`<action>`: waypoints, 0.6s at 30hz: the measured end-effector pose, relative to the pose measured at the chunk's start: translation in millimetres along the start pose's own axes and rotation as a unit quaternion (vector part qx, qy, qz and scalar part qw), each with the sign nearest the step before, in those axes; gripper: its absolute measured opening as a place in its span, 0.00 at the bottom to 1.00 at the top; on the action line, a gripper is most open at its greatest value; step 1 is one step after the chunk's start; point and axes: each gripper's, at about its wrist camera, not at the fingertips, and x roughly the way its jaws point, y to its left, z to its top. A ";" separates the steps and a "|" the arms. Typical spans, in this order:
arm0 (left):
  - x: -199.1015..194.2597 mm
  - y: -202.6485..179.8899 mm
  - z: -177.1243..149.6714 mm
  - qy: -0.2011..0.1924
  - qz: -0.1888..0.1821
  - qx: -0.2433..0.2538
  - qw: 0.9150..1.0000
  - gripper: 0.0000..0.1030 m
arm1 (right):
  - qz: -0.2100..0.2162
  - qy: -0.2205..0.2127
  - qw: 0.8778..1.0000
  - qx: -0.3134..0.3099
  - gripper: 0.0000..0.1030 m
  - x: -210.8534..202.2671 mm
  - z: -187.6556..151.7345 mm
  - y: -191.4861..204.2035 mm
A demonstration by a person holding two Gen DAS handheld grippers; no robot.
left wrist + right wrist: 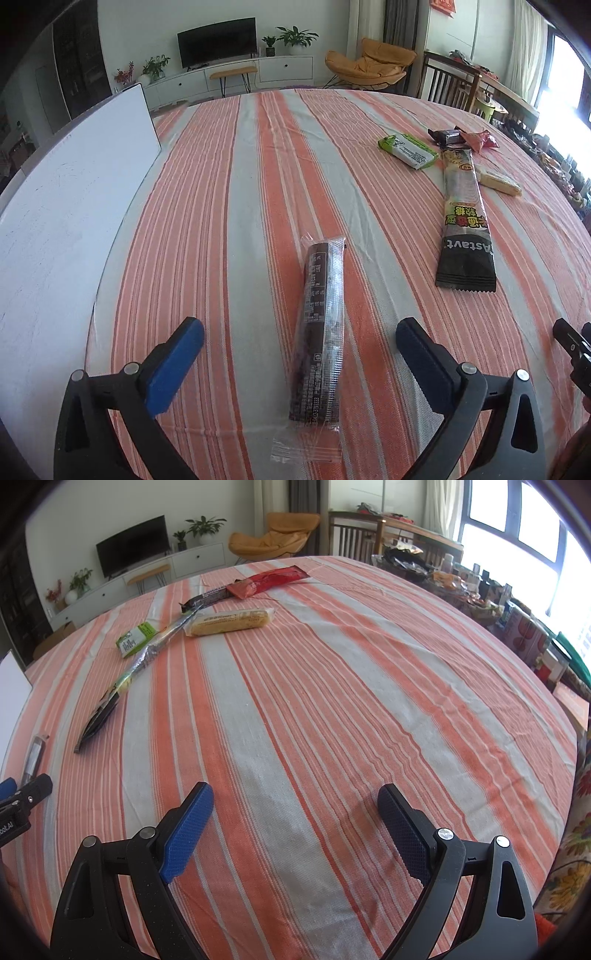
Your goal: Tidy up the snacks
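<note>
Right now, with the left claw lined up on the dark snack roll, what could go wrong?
1. The left claw is open astride the dark snack roll; its loose clear wrapper may be all the pads catch, so the roll could slip.
2. The striped tablecloth is wrinkled there and might be pinched or dragged.
3. The long black packet overlaps the yellow snack; moving one would probably shift the other.
</note>
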 end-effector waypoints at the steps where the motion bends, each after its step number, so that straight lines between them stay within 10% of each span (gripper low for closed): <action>1: 0.5 0.8 0.1 -0.001 0.002 -0.004 1.000 1.00 | 0.000 0.000 1.000 0.000 0.90 0.0 -0.1 0.0; 18: 1.8 -0.9 0.6 -0.003 0.004 -0.003 1.000 1.00 | 0.000 0.000 1.000 0.000 0.90 -0.1 0.0 -0.1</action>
